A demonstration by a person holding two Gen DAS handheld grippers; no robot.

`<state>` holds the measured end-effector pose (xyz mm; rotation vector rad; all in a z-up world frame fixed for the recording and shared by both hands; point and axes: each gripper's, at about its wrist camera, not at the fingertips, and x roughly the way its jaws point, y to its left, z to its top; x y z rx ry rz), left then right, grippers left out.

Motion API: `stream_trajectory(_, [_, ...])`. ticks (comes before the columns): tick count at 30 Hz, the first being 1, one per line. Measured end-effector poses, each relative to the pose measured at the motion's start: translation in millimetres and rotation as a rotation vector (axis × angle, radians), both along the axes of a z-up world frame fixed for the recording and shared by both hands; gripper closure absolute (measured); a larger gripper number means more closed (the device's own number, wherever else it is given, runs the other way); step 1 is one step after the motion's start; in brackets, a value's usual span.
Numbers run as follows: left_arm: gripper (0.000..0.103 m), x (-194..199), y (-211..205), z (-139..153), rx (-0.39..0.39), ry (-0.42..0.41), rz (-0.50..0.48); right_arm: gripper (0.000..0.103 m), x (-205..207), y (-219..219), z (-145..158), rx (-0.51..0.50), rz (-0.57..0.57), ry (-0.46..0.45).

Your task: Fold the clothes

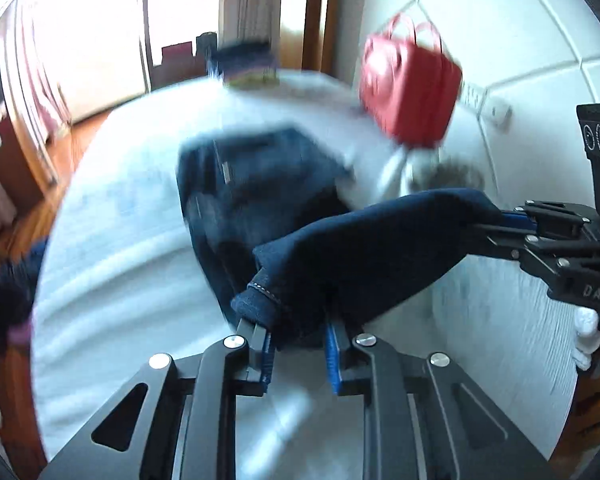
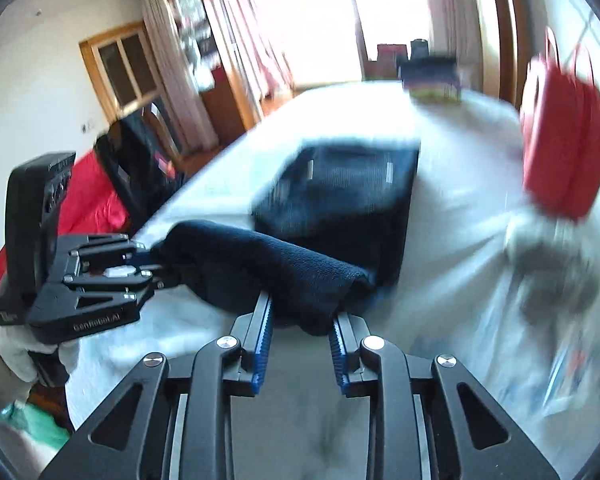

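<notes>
Dark blue jeans lie on a white-covered table, also in the right wrist view. The near end of the jeans is lifted off the table and stretched between both grippers. My left gripper is shut on the hem end of the jeans. It appears in the right wrist view at the left. My right gripper is shut on the other corner of that lifted end. It also shows in the left wrist view at the right. Both views are motion-blurred.
A red handbag stands at the table's far right, with a grey-white bundle in front of it. A stack of folded items sits at the far edge. A red cloth and dark chair are left of the table.
</notes>
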<state>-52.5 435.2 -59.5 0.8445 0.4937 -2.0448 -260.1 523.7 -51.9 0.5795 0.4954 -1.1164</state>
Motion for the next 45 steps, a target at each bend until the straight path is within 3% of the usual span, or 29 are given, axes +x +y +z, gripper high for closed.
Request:
stream_trajectory(4, [0.087, -8.3, -81.5, 40.7, -0.067, 0.012, 0.020, 0.082, 2.1, -77.2, 45.8, -0.105, -0.015, 0.008])
stream_trajectory(7, [0.087, -30.2, -163.8, 38.0, -0.058, -0.014, 0.046, 0.083, -2.8, -158.0, 43.5, -0.090, -0.064, 0.001])
stream_trajectory(10, [0.088, -54.1, -233.4, 0.9, -0.001, -0.078, 0.058, 0.083, -9.8, -236.8, 30.0, -0.048, -0.121, -0.014])
stream_trajectory(12, [0.088, -69.2, -263.2, -35.0, 0.053, -0.123, 0.063, 0.083, -14.9, -272.6, 4.0, 0.016, -0.157, -0.014])
stream_trajectory(15, [0.087, -82.6, -277.8, -78.6, 0.094, -0.178, 0.073, 0.084, -12.3, -305.4, -41.2, 0.104, -0.183, 0.053])
stream_trajectory(17, [0.087, -85.9, -278.4, -92.6, 0.094, -0.186, 0.084, 0.084, -11.4, -317.8, -73.2, 0.167, -0.195, 0.102])
stream_trajectory(20, [0.085, -80.5, -285.1, -91.5, 0.137, -0.152, 0.090, 0.083, -16.4, -316.2, -96.8, 0.216, -0.208, 0.105])
stream_trajectory(22, [0.066, -77.9, -287.0, -82.2, 0.183, -0.117, 0.069, 0.082, -21.6, -309.6, -94.4, 0.209, -0.216, 0.078])
stream_trajectory(25, [0.043, -70.7, -281.3, -57.1, 0.207, -0.080, 0.038, 0.076, -30.0, -292.5, -52.1, 0.150, -0.240, 0.049])
stream_trajectory(27, [0.035, -62.7, -275.5, -41.3, 0.210, -0.071, 0.026, 0.064, -33.9, -280.5, -20.3, 0.110, -0.258, 0.035])
stream_trajectory(28, [0.034, -59.0, -274.3, -35.8, 0.215, -0.062, 0.015, 0.055, -32.3, -273.7, -7.3, 0.098, -0.267, 0.031])
stream_trajectory(29, [0.034, -55.3, -274.7, -33.3, 0.224, -0.048, -0.002, 0.051, -29.8, -266.3, 3.6, 0.089, -0.275, 0.029])
stream_trajectory(32, [0.034, -46.7, -281.6, -35.1, 0.256, -0.024, -0.080, 0.051, -17.7, -244.3, 10.4, 0.119, -0.311, 0.027])
stream_trajectory(35, [0.033, -43.0, -293.0, -42.1, 0.301, 0.002, -0.190, 0.051, 0.8, -217.6, -2.2, 0.155, -0.391, 0.027])
stream_trajectory(39, [0.032, -41.3, -301.1, -49.4, 0.357, -0.045, -0.307, 0.051, 25.5, -188.5, -31.6, 0.238, -0.527, -0.022])
stream_trajectory(41, [0.025, -36.3, -297.4, -45.4, 0.348, -0.072, -0.357, 0.051, 39.2, -186.1, -44.9, 0.279, -0.571, -0.021])
stream_trajectory(45, [0.024, -13.4, -291.8, -34.6, 0.318, -0.159, -0.417, 0.048, 53.8, -191.1, -61.3, 0.298, -0.662, 0.002])
